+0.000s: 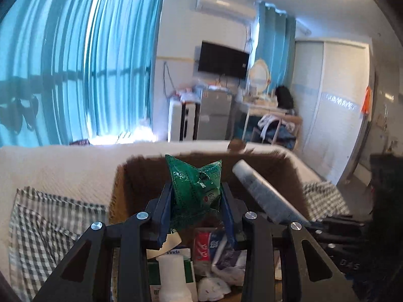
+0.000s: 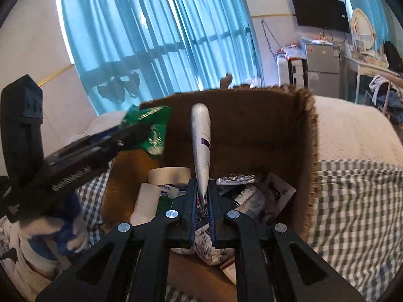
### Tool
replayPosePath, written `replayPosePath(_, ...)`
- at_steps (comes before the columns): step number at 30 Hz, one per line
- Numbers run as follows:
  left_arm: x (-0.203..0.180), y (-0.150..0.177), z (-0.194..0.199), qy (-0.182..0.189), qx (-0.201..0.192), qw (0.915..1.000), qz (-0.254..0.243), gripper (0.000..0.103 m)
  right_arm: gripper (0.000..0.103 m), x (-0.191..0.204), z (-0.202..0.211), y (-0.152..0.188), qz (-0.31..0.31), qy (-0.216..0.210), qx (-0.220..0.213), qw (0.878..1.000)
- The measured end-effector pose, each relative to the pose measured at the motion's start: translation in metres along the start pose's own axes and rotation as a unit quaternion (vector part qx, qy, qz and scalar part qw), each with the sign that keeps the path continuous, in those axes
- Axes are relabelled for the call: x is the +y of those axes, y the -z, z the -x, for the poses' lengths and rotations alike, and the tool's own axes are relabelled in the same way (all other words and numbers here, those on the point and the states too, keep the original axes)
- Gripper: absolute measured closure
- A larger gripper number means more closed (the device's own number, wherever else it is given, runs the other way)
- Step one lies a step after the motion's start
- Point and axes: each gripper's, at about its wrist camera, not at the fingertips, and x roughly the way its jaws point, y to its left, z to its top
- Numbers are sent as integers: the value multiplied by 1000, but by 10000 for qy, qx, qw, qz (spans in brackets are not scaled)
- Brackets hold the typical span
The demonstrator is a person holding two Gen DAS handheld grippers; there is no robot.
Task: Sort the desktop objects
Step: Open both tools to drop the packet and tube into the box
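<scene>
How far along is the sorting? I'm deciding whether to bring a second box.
Done: the cardboard box already holds a Vinda tissue pack, a white bottle and several wrappers. In hand: the left gripper grips a green packet and the right gripper a white tube, both above the box, not yet dropped. Anything else left to sort is out of view.
</scene>
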Motion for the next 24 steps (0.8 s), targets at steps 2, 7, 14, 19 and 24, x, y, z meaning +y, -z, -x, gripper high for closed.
replayPosePath(2,0,6,-14,-87,165,9998,14,64,94,-4,-2,2,-60,195,-31,9998)
replayPosePath(7,7,8,-16,-187,69,9996,220,39,91,-12,11,1,-253,317,-252,9989)
replayPosePath(14,2,-7,13,-319,-295,9988,219,25,71,-1,45,-4,-191,592,-645,9960)
replayPosePath(19,-2,-22,39,-357,-550,9977,180,12,51,12,72,-4,-279,643,-859,9938)
replayPosePath(24,-11,-34,86,-358,-986,9943,182,0,28,27,103,1,-355,661,-1104,9910)
